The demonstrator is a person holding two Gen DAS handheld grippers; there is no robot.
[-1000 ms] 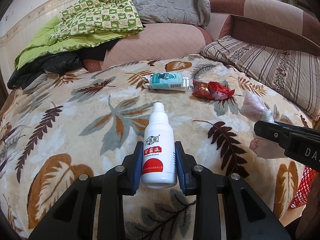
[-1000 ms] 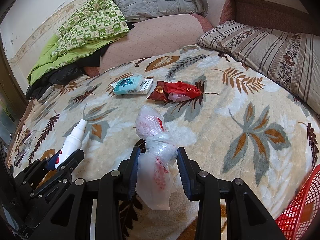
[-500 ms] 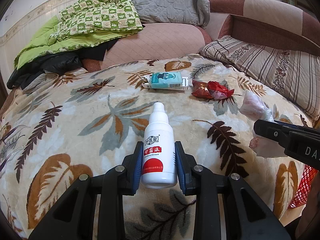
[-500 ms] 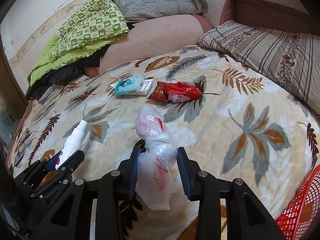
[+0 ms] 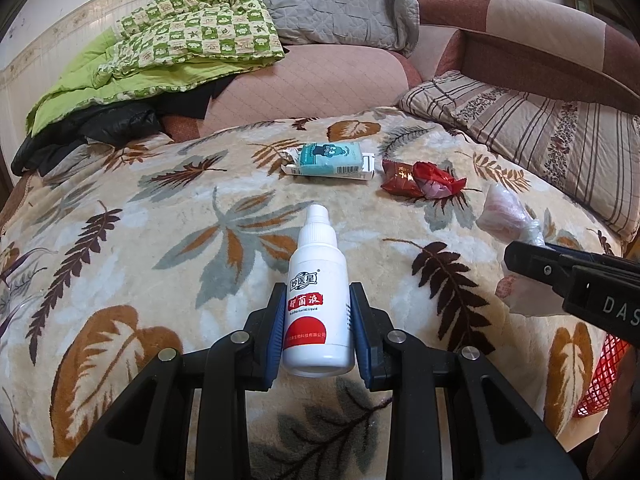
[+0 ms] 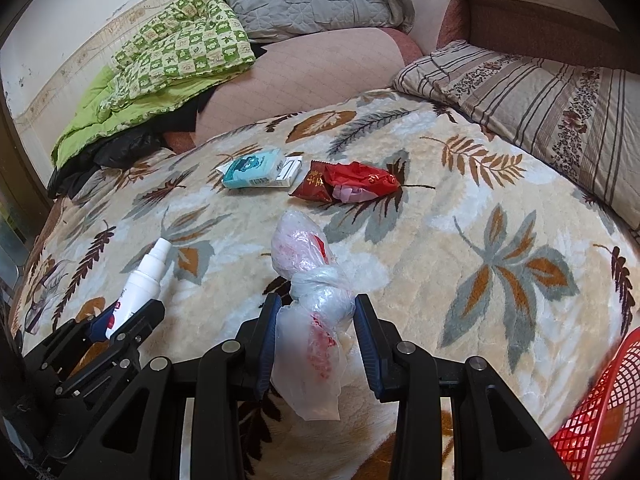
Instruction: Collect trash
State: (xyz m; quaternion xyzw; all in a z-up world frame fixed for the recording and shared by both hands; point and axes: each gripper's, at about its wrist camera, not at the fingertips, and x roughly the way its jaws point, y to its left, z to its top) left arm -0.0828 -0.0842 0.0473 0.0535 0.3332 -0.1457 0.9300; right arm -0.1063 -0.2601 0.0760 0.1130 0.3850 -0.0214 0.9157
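White bottle (image 5: 318, 304): clamped in the left gripper (image 5: 318, 330), ready for binning.
Plastic bag (image 6: 312, 320): pinched by the right gripper (image 6: 314, 344).
Red basket (image 6: 600, 412): near right, likely destination.

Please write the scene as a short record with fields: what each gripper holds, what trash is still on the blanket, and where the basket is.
left gripper: shut on white bottle, nozzle pointing away
right gripper: shut on knotted plastic bag
still on blanket: teal packet and red wrapper, side by side, touching or not cannot be told
basket: red mesh, at the lower right edge of the right wrist view, only partly seen
trash in basket: cannot tell
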